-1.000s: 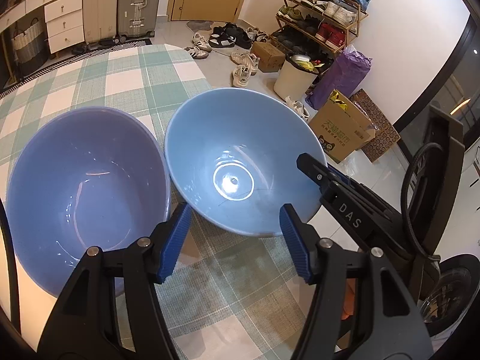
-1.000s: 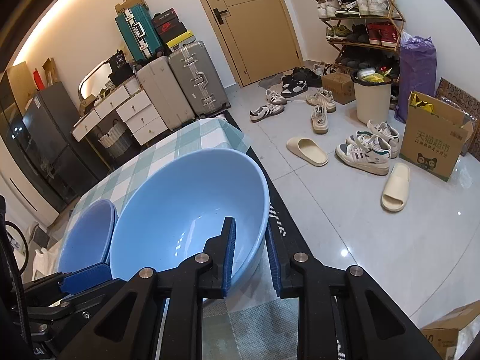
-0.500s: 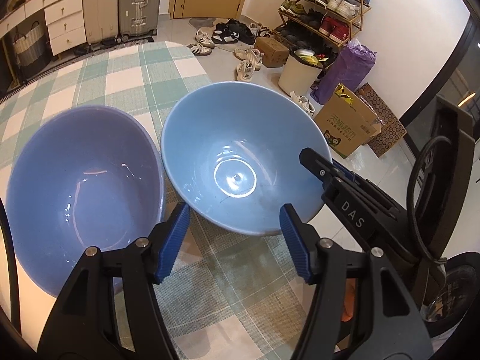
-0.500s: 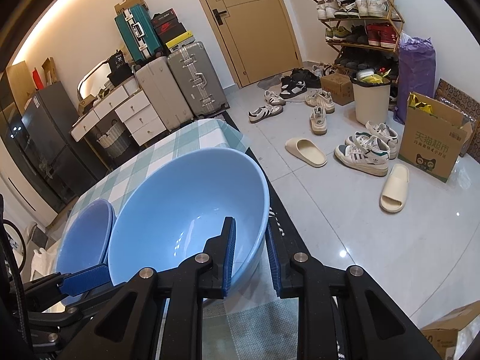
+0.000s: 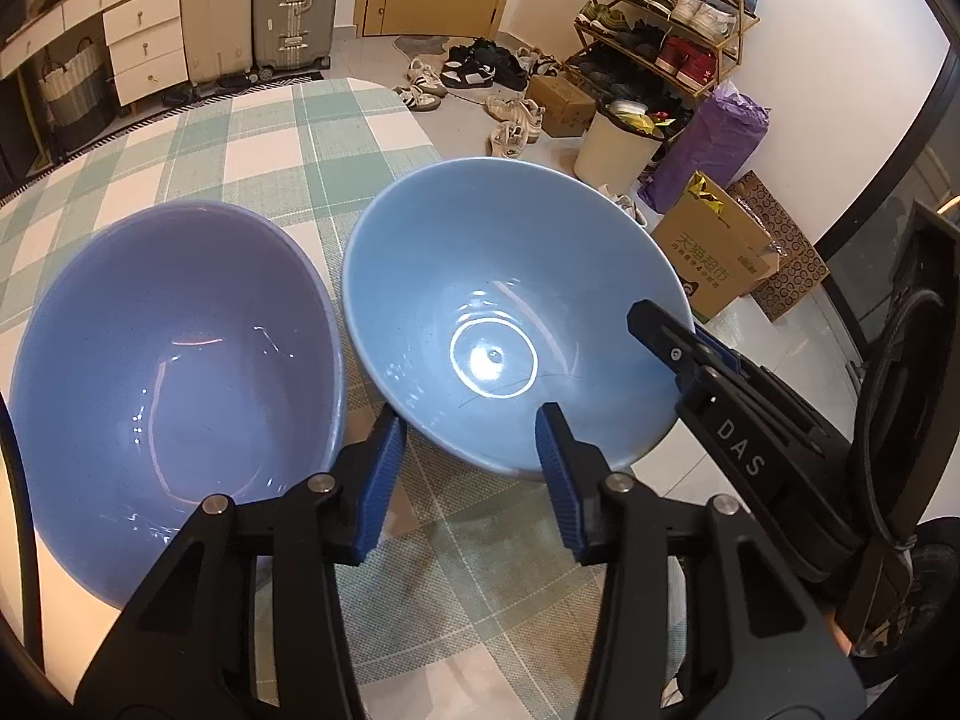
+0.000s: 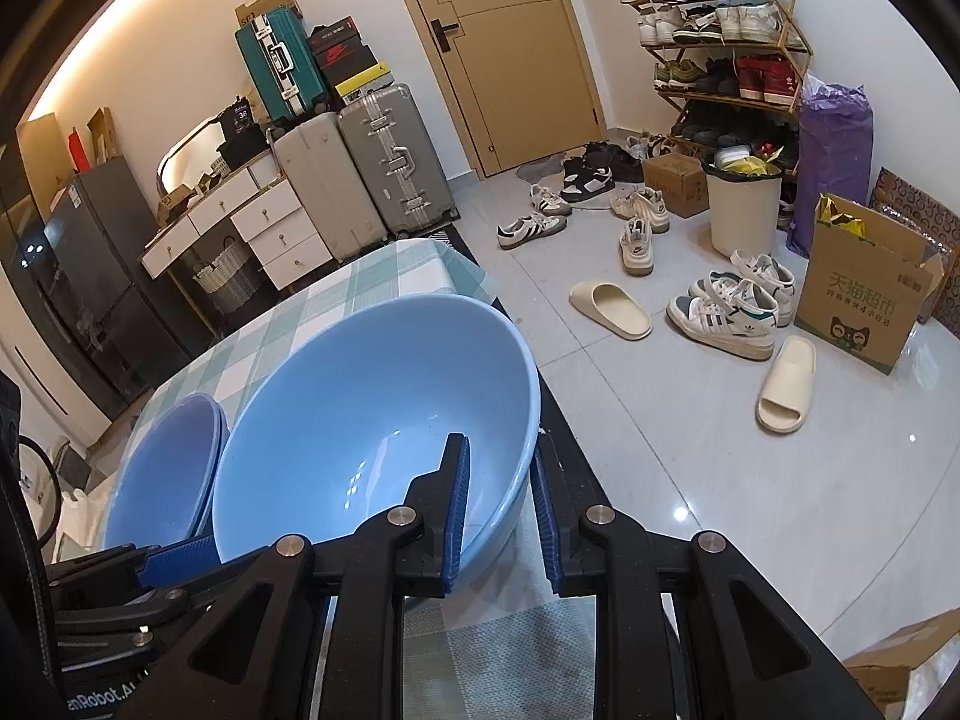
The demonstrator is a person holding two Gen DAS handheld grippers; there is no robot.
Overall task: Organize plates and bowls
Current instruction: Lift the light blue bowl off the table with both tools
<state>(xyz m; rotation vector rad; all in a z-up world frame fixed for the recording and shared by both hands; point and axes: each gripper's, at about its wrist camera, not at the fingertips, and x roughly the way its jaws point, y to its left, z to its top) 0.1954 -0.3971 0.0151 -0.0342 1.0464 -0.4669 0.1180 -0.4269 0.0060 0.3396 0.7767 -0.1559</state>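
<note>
We count two bowls on the checked tablecloth [image 5: 264, 144]: one light blue bowl [image 5: 498, 306] and, just left of it, one periwinkle bowl [image 5: 168, 372]. Two grippers show: the right gripper [image 6: 498, 516] and the left gripper [image 5: 471, 480]. Beyond the tablecloth, three suitcases [image 6: 360, 180] stand by the one door [image 6: 510, 54]. One shoe rack [image 6: 726, 54], one bin [image 6: 744, 204] and two pale slides [image 6: 612, 309] lie right of the tablecloth.

My right gripper [image 6: 498, 516] pinches a rim; my left gripper [image 5: 468, 474], jaws closing, holds nothing.
</note>
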